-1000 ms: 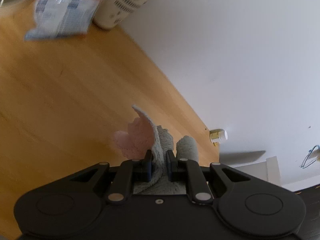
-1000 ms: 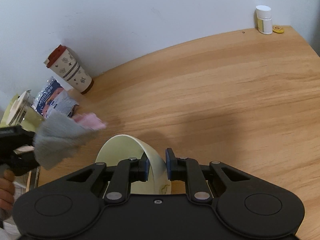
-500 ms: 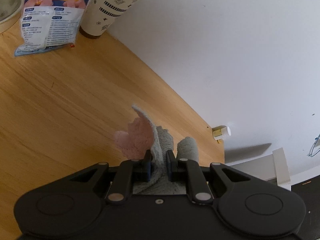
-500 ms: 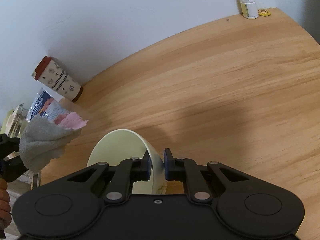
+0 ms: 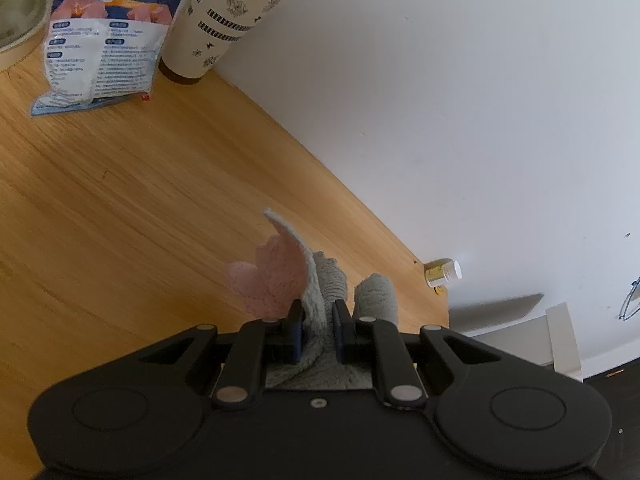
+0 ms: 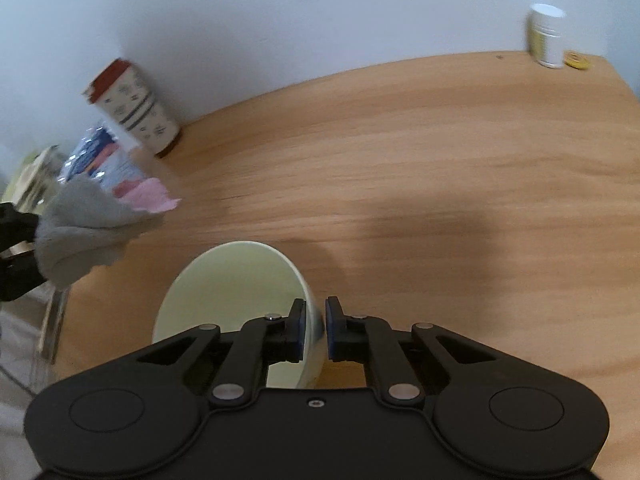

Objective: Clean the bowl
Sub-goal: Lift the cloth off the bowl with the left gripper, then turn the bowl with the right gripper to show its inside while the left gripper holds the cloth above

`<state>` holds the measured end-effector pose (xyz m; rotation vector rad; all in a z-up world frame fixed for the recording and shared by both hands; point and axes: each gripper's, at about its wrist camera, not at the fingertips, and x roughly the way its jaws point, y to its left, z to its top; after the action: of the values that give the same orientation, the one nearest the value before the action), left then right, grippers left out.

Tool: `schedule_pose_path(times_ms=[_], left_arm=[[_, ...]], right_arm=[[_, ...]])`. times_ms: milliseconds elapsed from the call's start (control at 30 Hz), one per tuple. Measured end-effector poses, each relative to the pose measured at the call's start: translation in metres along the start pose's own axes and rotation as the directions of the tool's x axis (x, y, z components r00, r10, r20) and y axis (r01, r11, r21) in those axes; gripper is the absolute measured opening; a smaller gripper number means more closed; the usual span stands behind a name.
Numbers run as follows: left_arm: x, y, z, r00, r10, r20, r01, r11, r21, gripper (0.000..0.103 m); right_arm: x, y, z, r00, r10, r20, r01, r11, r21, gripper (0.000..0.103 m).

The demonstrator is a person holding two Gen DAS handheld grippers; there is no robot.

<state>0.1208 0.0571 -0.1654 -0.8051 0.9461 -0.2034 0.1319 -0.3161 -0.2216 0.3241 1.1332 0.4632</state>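
Observation:
A pale yellow-green bowl (image 6: 232, 284) hangs tilted on its side over the wooden table (image 6: 400, 200), its inside facing left. My right gripper (image 6: 313, 308) pinches the bowl's rim between its pads, and its jaws are opening slightly with the rim still between them. A grey cloth (image 5: 322, 280) with a pink side (image 5: 272, 276) is clamped in my shut left gripper (image 5: 317, 308). In the right wrist view the same cloth (image 6: 80, 228) hangs at the left, just apart from the bowl, with the left gripper's black body behind it.
Against the white wall stands a patterned cup with a red lid (image 5: 232, 16) (image 6: 136, 112), and a blue-and-white packet (image 5: 104, 36) lies beside it. A small white-capped bottle (image 6: 546, 36) and a yellow disc (image 6: 576, 60) sit at the far right corner. The table edge runs near the bottle (image 5: 442, 274).
The right wrist view has rolled a little with the bowl still in its grip. The cloth stays held to the bowl's left. The cup and packet came further into the left view.

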Motion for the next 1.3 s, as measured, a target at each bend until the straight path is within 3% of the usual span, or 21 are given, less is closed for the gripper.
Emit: schedule_pose_path(times_ms=[67,133,200,267,333,367,433,500,633,733,800,867,1033,1200,1300], left_arm=[[-0.001,-0.001,-0.002,1.000,0.022,0.021,-0.022,1.000,0.007,0.013],[0.001,-0.003,-0.002,0.999,0.034,0.019,-0.034,0.999,0.016,0.013],[0.000,-0.008,-0.002,0.999,0.040,0.028,-0.041,0.999,0.027,0.013],[-0.001,-0.014,-0.003,0.998,0.035,0.042,-0.037,0.999,0.038,0.013],[-0.003,-0.022,-0.006,0.998,0.039,0.052,-0.042,0.997,0.060,0.013],[-0.003,-0.025,-0.008,0.998,0.042,0.052,-0.045,0.996,0.070,0.013],[-0.005,-0.030,-0.014,0.997,0.056,0.061,-0.061,0.995,0.082,0.013],[-0.006,-0.031,-0.018,0.996,0.064,0.056,-0.068,0.995,0.078,0.013],[-0.006,-0.034,-0.029,0.995,0.092,0.033,-0.095,0.991,0.092,0.013],[-0.008,-0.036,-0.035,0.993,0.114,0.036,-0.116,0.990,0.084,0.013],[-0.009,-0.036,-0.037,0.992,0.120,0.044,-0.123,0.990,0.067,0.013],[-0.012,-0.036,-0.040,0.990,0.127,0.058,-0.130,0.990,0.055,0.013],[-0.013,-0.036,-0.045,0.988,0.146,0.058,-0.148,0.989,0.027,0.013],[-0.013,-0.036,-0.047,0.986,0.157,0.056,-0.159,0.987,0.017,0.013],[-0.010,-0.034,-0.045,0.986,0.160,0.047,-0.161,0.987,0.008,0.013]], right_arm=[[-0.001,0.000,0.008,1.000,0.002,-0.029,-0.004,0.997,-0.079,0.020],[-0.001,0.003,0.013,0.999,-0.003,-0.039,-0.002,0.990,-0.139,0.031],[-0.001,0.008,0.019,0.999,-0.006,-0.046,-0.006,0.970,-0.242,0.032],[-0.001,0.013,0.021,0.998,0.001,-0.056,-0.019,0.948,-0.317,0.041],[0.005,0.030,0.026,0.995,-0.013,-0.098,-0.040,0.854,-0.519,0.045],[0.006,0.033,0.028,0.994,-0.016,-0.106,-0.045,0.833,-0.551,0.045],[0.008,0.045,0.033,0.989,0.017,-0.150,-0.114,0.733,-0.671,0.045],[0.011,0.053,0.036,0.983,0.023,-0.183,-0.152,0.656,-0.739,0.045],[0.030,0.071,0.041,0.957,0.001,-0.289,-0.259,0.447,-0.856,0.045],[0.039,0.074,0.043,0.943,0.001,-0.334,-0.308,0.383,-0.871,0.045],[0.047,0.075,0.049,0.933,-0.004,-0.361,-0.334,0.365,-0.869,0.045],[0.051,0.074,0.050,0.927,-0.012,-0.375,-0.344,0.372,-0.862,0.045],[0.064,0.080,0.051,0.886,-0.004,-0.463,-0.434,0.345,-0.832,0.045],[0.067,0.074,0.049,0.855,-0.002,-0.519,-0.484,0.359,-0.798,0.044],[0.067,0.068,0.050,0.843,0.027,-0.537,-0.499,0.412,-0.762,0.035]])
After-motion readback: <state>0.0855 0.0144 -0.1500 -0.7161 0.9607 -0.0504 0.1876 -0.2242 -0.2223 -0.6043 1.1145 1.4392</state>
